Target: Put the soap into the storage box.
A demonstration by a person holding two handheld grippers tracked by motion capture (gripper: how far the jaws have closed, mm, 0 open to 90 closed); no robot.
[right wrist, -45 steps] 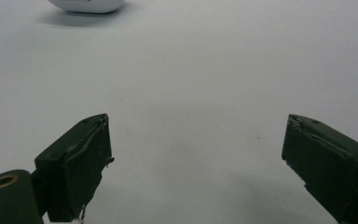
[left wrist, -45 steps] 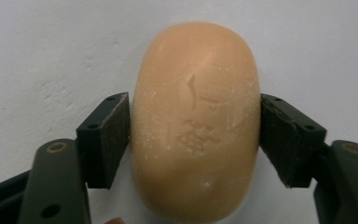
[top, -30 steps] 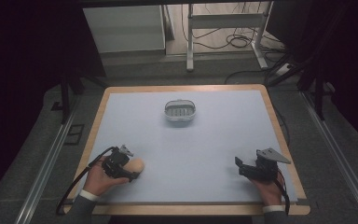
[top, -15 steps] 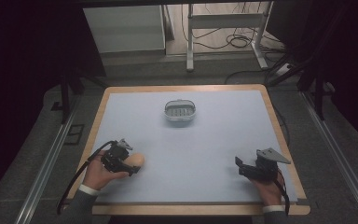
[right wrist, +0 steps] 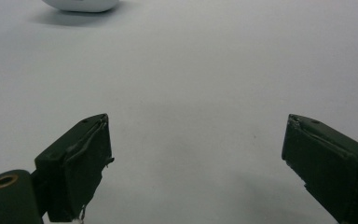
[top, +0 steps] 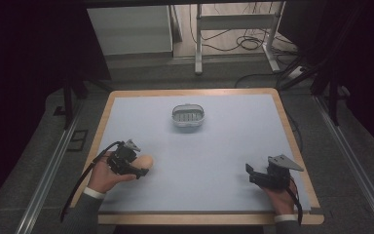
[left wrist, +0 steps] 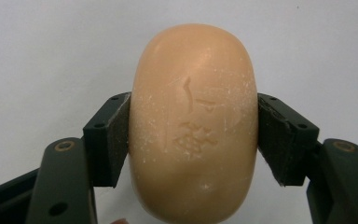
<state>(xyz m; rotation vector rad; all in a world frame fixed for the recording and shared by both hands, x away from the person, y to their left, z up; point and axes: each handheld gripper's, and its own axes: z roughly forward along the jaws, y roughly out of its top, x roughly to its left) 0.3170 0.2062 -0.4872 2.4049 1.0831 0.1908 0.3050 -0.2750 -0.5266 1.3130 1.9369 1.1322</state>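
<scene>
High view: left claw (top: 139, 168) clamps soap (top: 144, 161) near table (top: 224, 146) edge; right claw (top: 251, 174) gapes, probably over bare surface.

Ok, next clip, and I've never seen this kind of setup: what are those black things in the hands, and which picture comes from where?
They are hand-held two-jaw grippers, one in each hand of a person at a table. The high view looks down from above. The other two come from cameras riding on the grippers. The left gripper is closed on a peach-coloured bar of soap, a pad against each side. The right gripper is open, nothing between its jaws. A small white ribbed dish sits farther back.
</scene>
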